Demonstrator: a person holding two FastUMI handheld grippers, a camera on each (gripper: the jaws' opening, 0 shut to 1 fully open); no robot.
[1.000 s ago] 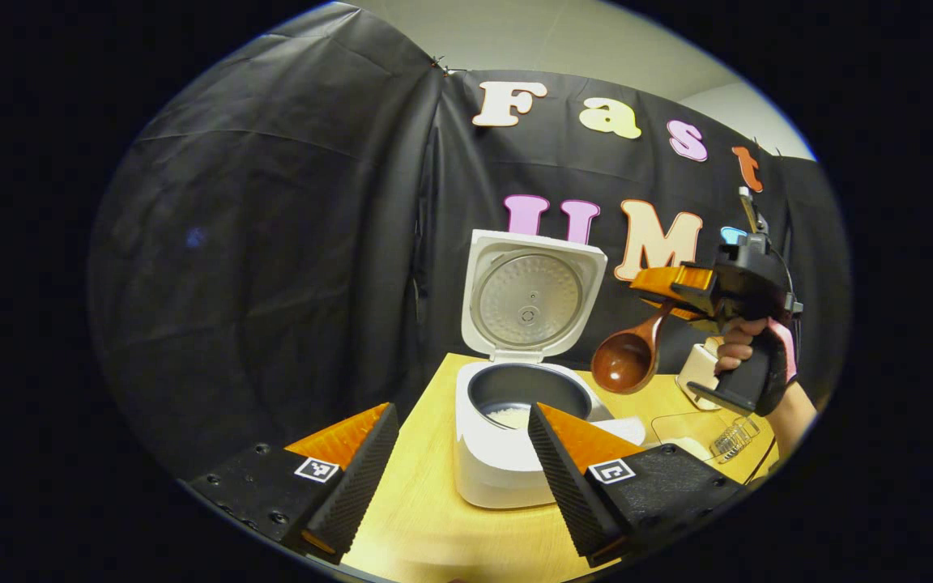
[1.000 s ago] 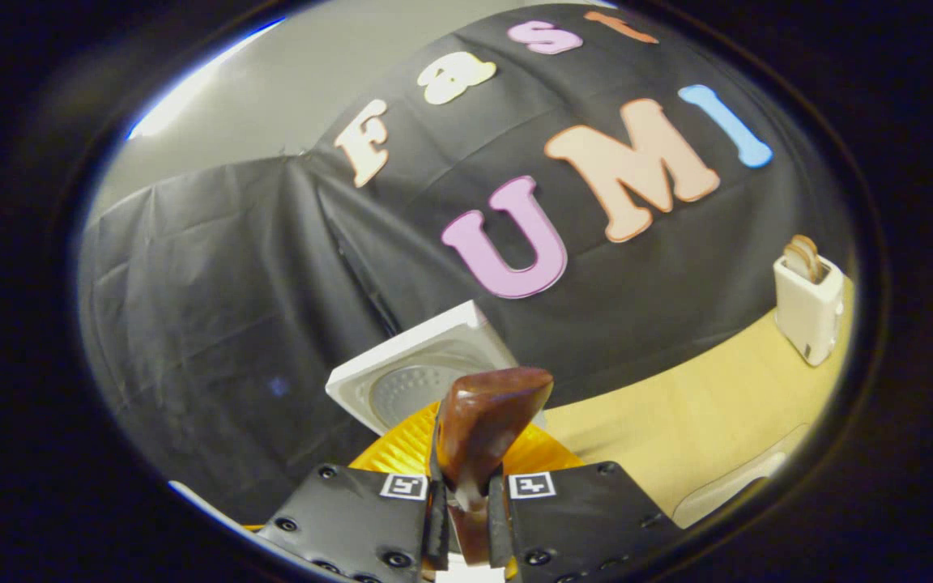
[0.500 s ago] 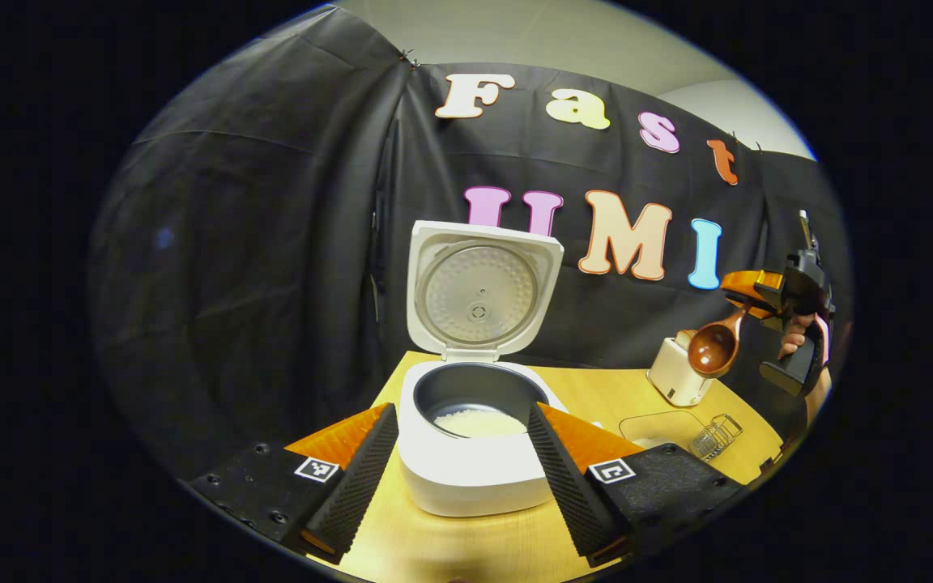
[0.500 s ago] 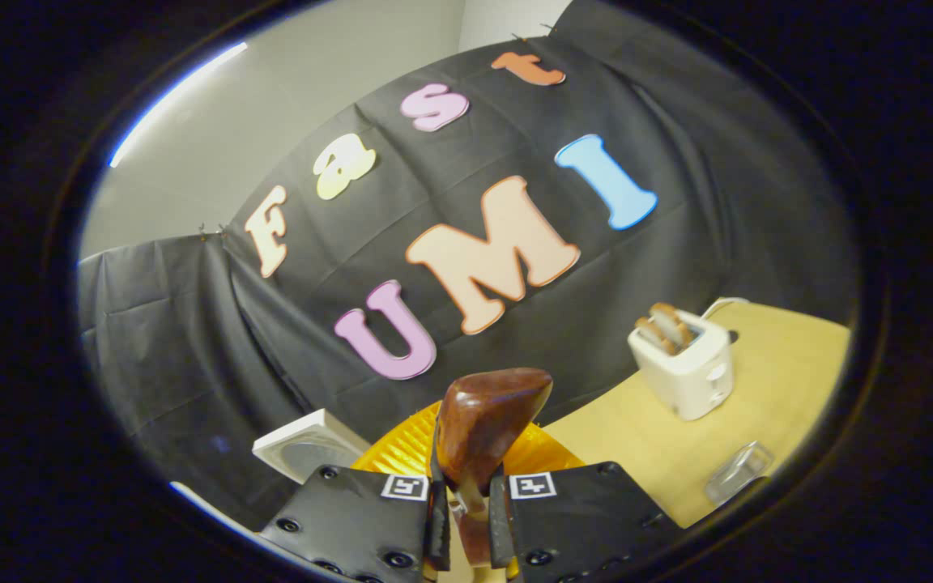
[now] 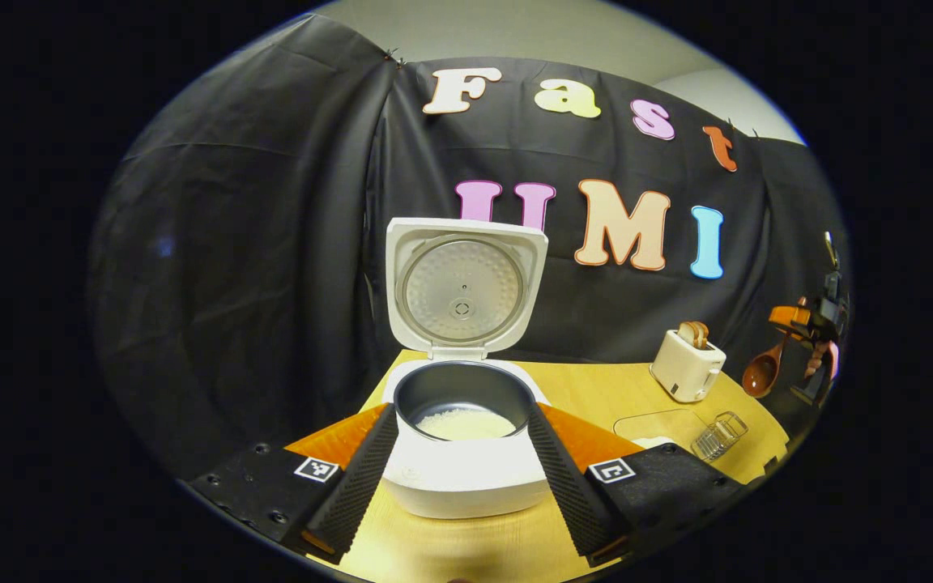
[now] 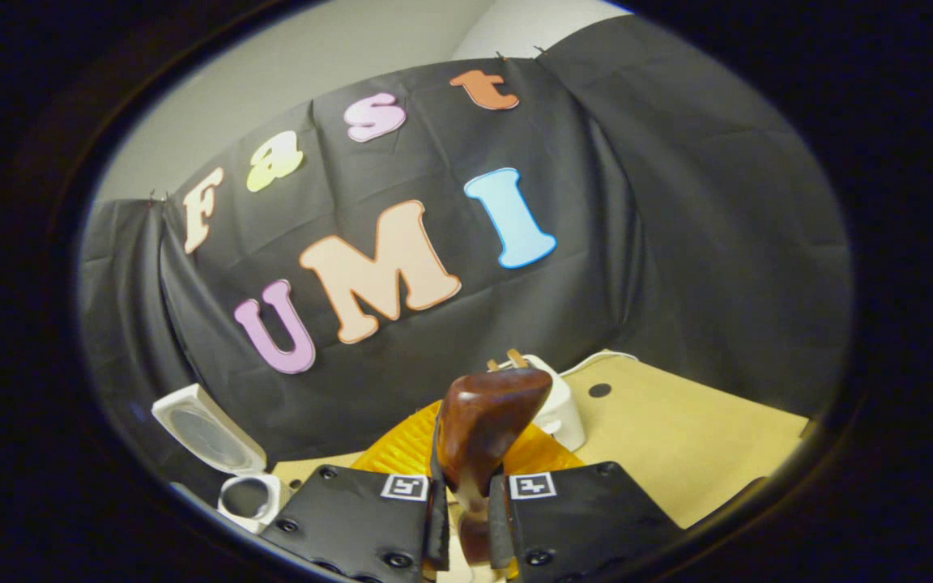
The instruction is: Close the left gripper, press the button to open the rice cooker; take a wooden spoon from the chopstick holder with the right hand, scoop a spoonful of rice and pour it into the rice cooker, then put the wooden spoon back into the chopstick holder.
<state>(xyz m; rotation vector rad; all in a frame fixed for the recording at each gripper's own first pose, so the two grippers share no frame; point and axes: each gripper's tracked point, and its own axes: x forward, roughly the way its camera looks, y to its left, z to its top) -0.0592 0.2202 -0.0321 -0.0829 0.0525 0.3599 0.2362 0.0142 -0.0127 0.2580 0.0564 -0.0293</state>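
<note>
Our right hand-held gripper [image 6: 466, 518] is clamping the spoon [image 6: 483, 429] by its handle, both fingers pressing on it, with the bowl sticking out ahead of the fingers. In the left gripper view we are seeing that same spoon [image 5: 760, 372] hanging well off to the right of the cooker [image 5: 462, 437], near the white holder [image 5: 687, 368] at the back of the counter [image 5: 596, 389]. Our left hand-held gripper [image 5: 458, 478] is resting with its fingers apart, framing the cooker, whose lid [image 5: 465, 287] is standing open with rice [image 5: 466, 423] in the pot.

We are judging the step in hand to be the return of the spoon to the holder. To do it well, we are wanting to tip the spoon upright, line its free end over the holder's slot, and lower it straight before letting the fingers part. The slot already seems to be holding other pieces, so we are needing to come down beside them, slowly, and not knock the holder over.
</note>
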